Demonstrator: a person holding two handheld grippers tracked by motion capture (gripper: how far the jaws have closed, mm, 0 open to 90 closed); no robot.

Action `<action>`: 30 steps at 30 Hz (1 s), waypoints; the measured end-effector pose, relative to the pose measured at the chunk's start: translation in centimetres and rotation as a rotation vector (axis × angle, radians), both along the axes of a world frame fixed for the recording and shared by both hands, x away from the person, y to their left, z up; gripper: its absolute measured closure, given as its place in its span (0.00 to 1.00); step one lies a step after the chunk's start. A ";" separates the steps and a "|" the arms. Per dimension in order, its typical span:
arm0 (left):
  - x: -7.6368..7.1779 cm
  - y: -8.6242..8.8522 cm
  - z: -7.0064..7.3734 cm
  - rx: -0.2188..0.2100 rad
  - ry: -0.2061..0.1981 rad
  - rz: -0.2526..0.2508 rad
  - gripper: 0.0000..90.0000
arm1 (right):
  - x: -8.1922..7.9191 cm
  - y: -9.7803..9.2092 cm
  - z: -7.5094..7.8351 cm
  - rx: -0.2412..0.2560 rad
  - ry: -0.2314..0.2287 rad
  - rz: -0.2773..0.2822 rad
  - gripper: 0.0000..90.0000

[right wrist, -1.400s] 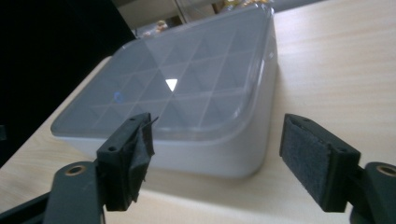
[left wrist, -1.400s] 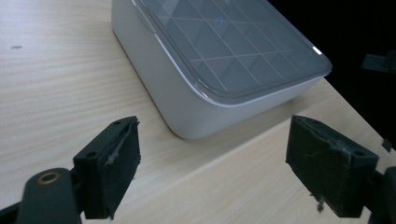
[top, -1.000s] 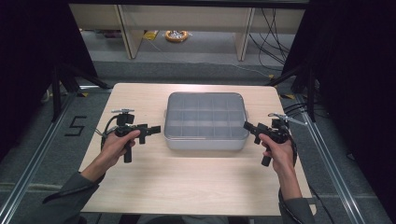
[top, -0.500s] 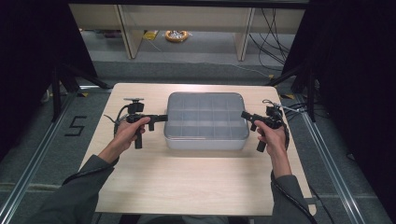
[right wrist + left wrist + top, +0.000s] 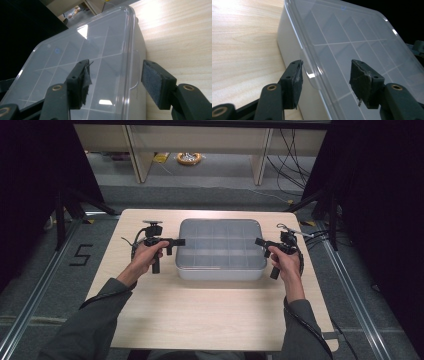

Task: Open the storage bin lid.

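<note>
The box [image 5: 221, 248] sits mid-table, nearer the far edge, lid [image 5: 352, 40] on. Left gripper [image 5: 176, 241] straddles the lid's left rim, jaws apart. Right gripper [image 5: 260, 242] straddles the right rim, jaws likewise apart. Table [image 5: 200, 320]: light wood.

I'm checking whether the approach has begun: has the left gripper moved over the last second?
Yes. The left gripper has moved forward and inward, and its open jaws now reach the left edge of the clear box, which stayed put.
</note>
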State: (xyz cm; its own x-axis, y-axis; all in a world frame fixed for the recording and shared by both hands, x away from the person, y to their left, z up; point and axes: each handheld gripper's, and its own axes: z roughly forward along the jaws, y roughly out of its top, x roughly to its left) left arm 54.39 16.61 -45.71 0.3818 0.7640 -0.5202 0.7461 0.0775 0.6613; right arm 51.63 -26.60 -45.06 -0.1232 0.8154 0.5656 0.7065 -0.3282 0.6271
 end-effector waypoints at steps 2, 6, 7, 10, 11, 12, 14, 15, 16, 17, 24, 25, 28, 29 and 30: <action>0.2 0.0 -0.1 -0.004 0.009 -0.003 0.50 | 0.3 0.1 -0.3 0.016 -0.006 0.008 0.48; 0.4 -0.3 -0.5 0.003 0.027 -0.015 0.54 | 0.4 0.3 -0.6 0.010 0.005 0.004 0.52; 0.4 -0.3 -0.5 0.003 0.027 -0.015 0.54 | 0.4 0.3 -0.6 0.010 0.005 0.004 0.52; 0.2 -0.6 -0.2 0.016 0.015 0.005 0.55 | 0.3 0.2 -0.4 -0.016 -0.011 -0.006 0.57; 0.1 -0.6 -0.1 0.021 0.009 0.004 0.55 | 0.1 0.4 -0.4 -0.022 -0.012 -0.027 0.59; 0.1 -0.6 -0.1 0.021 0.009 0.004 0.56 | 0.1 0.4 -0.4 -0.022 -0.012 -0.027 0.59; -0.1 -0.5 0.2 0.012 0.001 0.013 0.58 | -0.1 0.4 -0.1 -0.006 -0.019 -0.042 0.62; -0.1 -0.5 0.4 0.013 -0.006 0.012 0.58 | -0.1 0.4 -0.1 -0.006 -0.019 -0.042 0.62; -0.3 -0.5 0.8 0.031 -0.027 0.012 0.59 | -0.3 0.4 0.1 -0.029 -0.034 -0.046 0.63; -0.5 -0.4 1.1 0.042 -0.026 0.004 0.60 | -0.4 0.4 0.3 -0.030 -0.035 -0.038 0.63; -1.5 -0.3 2.4 -0.004 -0.060 0.023 0.68 | -1.1 0.1 1.3 -0.019 -0.113 -0.070 0.68; -1.6 -0.1 2.6 -0.018 -0.065 0.017 0.69 | -1.4 0.0 1.8 -0.026 -0.123 -0.069 0.68; -2.0 0.1 3.1 -0.036 -0.074 0.020 0.70 | -1.8 0.0 2.3 -0.016 -0.131 -0.072 0.68; -2.1 0.2 3.3 -0.036 -0.082 0.017 0.70 | -2.0 0.0 2.6 -0.015 -0.133 -0.072 0.69; -2.6 0.4 3.7 -0.033 -0.093 0.007 0.70 | -2.3 0.1 3.0 -0.029 -0.153 -0.071 0.69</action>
State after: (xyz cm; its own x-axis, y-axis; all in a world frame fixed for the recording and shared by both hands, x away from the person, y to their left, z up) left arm 51.82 16.98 -42.02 0.4244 0.7497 -0.5078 0.6808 0.1056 0.7248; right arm 49.38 -26.51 -42.09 -0.1479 0.8405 0.5212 0.5781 -0.3541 0.7351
